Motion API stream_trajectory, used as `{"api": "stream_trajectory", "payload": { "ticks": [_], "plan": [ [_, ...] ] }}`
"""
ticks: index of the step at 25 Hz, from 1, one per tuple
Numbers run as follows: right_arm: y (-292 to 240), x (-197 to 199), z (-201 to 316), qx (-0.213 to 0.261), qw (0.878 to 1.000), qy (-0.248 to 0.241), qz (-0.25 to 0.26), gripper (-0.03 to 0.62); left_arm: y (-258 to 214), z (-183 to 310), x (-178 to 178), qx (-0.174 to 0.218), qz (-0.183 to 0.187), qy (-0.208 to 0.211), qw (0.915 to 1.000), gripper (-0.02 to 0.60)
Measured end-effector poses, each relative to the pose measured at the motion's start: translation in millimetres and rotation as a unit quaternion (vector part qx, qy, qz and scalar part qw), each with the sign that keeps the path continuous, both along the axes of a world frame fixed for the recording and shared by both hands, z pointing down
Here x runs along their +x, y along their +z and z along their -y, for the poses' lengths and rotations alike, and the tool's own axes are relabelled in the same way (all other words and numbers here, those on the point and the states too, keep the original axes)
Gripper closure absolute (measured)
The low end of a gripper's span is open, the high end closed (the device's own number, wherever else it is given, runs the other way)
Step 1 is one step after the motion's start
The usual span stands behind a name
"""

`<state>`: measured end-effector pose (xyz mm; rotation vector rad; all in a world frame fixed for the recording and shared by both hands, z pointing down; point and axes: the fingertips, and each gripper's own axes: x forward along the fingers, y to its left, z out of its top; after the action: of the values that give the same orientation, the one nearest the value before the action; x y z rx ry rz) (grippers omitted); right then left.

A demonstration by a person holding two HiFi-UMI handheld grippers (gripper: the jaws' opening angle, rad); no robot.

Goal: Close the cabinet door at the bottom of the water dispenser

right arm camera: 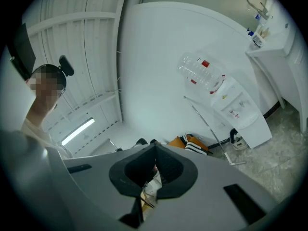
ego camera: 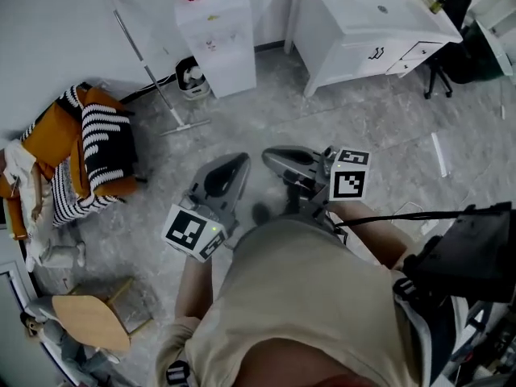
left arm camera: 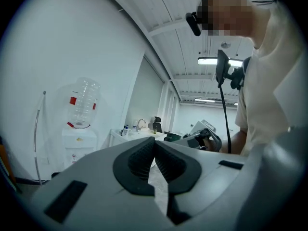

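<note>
The white water dispenser [ego camera: 216, 35] stands against the far wall with a clear bottle [left arm camera: 83, 102] upside down on top. It also shows in the right gripper view, the dispenser [right arm camera: 236, 110] well ahead across the floor. I cannot tell from here how its bottom cabinet door stands. My left gripper [ego camera: 242, 160] and right gripper [ego camera: 268, 155] are held level side by side in front of the person's body, far short of the dispenser. The left gripper [left arm camera: 154, 141] has its jaws shut and empty. The right gripper [right arm camera: 155, 146] is likewise shut, with nothing between its pads.
A long-handled squeegee [ego camera: 145, 63] leans on the wall left of the dispenser, with a small bin [ego camera: 192, 77] beside its base. A chair with orange and striped cloth [ego camera: 89, 151] stands at the left, a white sink cabinet [ego camera: 363, 22] at the back right, a wooden stool [ego camera: 93, 321] near left.
</note>
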<state>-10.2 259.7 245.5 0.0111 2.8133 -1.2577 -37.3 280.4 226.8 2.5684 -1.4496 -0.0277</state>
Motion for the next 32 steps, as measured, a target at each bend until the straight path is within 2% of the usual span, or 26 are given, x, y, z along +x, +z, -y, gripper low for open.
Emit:
{"api": "stream_trajectory", "payload": {
  "ticks": [4,7,11,17,23,27,32],
  "plan": [
    [15.7,-20.4,-3.9,-0.021,0.999,0.032,-0.017,0.577,5.4,-1.7,-27.6,-0.004,-0.022,0.022,0.9995,0.589],
    [16.3,-9.7,-15.8,-0.030,0.999,0.032,-0.023,0.577,3.3,-6.0,-17.5,-0.008,-0.034,0.034,0.9988,0.589],
    [22.8,15.1,-26.5,-0.051,0.997,0.051,-0.029,0.577,-11.4,-10.0,0.1,0.004,-0.011,0.050,0.9987,0.589],
    [5.4,33.1,-11.4,-0.017,0.997,0.071,-0.011,0.577,-27.4,-7.8,23.2,0.028,0.027,0.064,0.9972,0.589],
    [-5.0,57.0,-2.5,0.001,0.998,0.064,0.005,0.577,-22.4,-3.7,45.6,0.012,0.027,0.050,0.9983,0.589],
    [-1.3,79.8,-2.8,0.003,0.999,0.049,0.008,0.577,-11.3,-2.2,74.6,-0.014,0.025,0.049,0.9984,0.589],
    [23.5,127.7,0.6,-0.010,0.999,0.043,0.004,0.577,10.4,-8.0,138.7,-0.047,0.044,0.059,0.9962,0.589]
  ]
}}
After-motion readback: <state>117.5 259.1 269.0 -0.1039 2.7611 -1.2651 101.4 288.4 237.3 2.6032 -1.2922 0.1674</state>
